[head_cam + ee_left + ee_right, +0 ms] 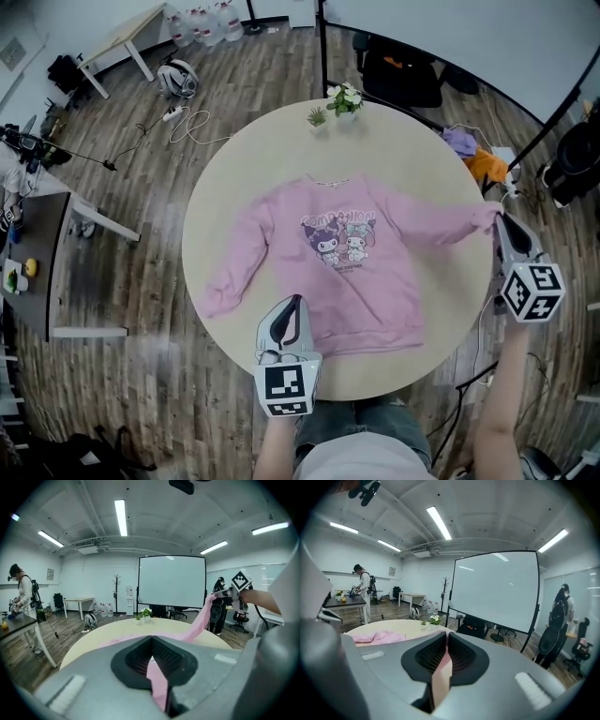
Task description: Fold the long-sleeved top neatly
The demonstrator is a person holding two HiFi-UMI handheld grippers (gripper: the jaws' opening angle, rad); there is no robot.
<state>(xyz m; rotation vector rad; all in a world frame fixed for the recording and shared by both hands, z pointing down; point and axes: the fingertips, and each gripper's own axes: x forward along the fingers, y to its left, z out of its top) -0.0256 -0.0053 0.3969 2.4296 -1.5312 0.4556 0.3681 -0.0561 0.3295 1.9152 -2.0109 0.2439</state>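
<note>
Left claw [293,302], closest in the head view, sits just below and left of the cartoon print [342,239] and is clamped on the bottom hem [361,339] of the pink long-sleeved top [375,291]. Its own view shows a strip of pink cloth pinched between the closed jaws.

Far left of the print, one sleeve [239,272] lies bent and loose on the round worktop [234,150], with its cuff toward the near edge. Around the print the body lies spread face up and fairly flat, neckline pointing away from the person, with a small potted plant [344,97] well beyond the print at the far rim.

Right of the print, the other sleeve [441,225] is drawn out straight toward the worktop's edge. In the left gripper view it rises off the surface. Its cuff is pinched in the right claw [497,221], whose jaws are closed on pink cloth in its own view.

As a judgement, the task is only at its start. The top is laid out and both grips are taken, but no fold shows anywhere. The raised sleeve has not yet been laid across the print. The other sleeve, the sides and the final fold of the body are all left to do.
</note>
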